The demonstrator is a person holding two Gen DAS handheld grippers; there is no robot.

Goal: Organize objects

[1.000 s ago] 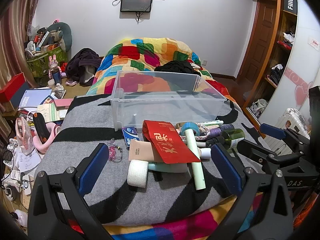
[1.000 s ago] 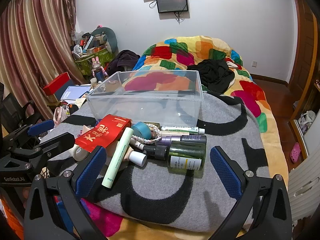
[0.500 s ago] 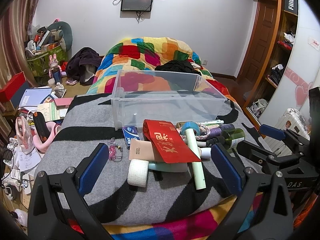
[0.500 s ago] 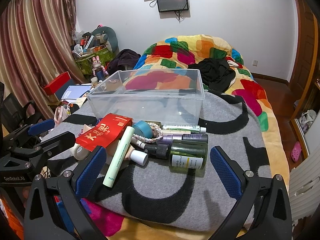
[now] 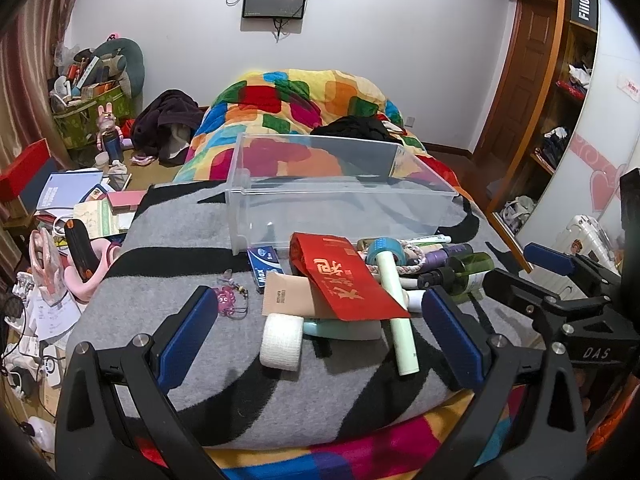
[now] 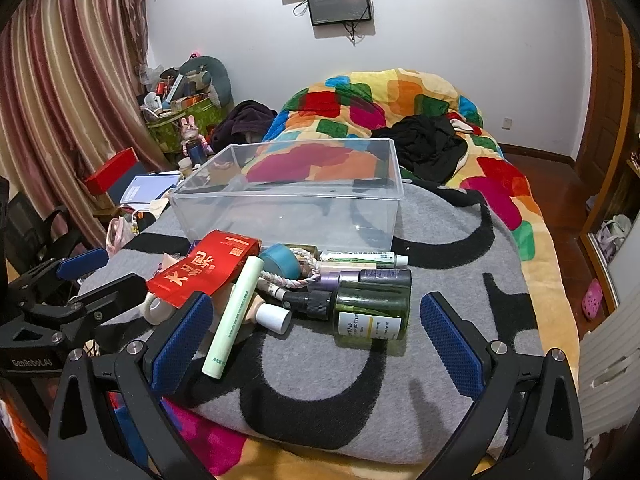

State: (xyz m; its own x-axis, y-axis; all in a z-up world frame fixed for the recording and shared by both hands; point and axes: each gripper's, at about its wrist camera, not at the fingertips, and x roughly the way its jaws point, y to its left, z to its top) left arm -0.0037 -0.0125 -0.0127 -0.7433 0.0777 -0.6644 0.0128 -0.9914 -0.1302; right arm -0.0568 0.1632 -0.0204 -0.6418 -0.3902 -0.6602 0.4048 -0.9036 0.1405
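An empty clear plastic bin (image 5: 340, 196) (image 6: 292, 200) stands on a grey and black blanket (image 5: 180, 240). In front of it lies a pile: a red packet (image 5: 344, 280) (image 6: 200, 268), a pale green tube (image 5: 398, 312) (image 6: 236, 312), a white tape roll (image 5: 282, 342), a green bottle (image 6: 372, 312), a purple tube (image 6: 368, 278) and a blue tape roll (image 6: 280, 260). My left gripper (image 5: 320, 336) is open and empty, near the tape roll. My right gripper (image 6: 316, 340) is open and empty, near the green bottle.
A pink charm (image 5: 228, 300) and a blue box (image 5: 262, 262) lie left of the pile. A colourful duvet (image 5: 296, 108) with black clothes (image 6: 424, 148) lies behind the bin. Clutter and papers (image 5: 72, 200) cover the floor at left. Shelves (image 5: 568, 100) stand at right.
Both grippers have crept slightly forward toward the pile. Nothing on the blanket has moved.
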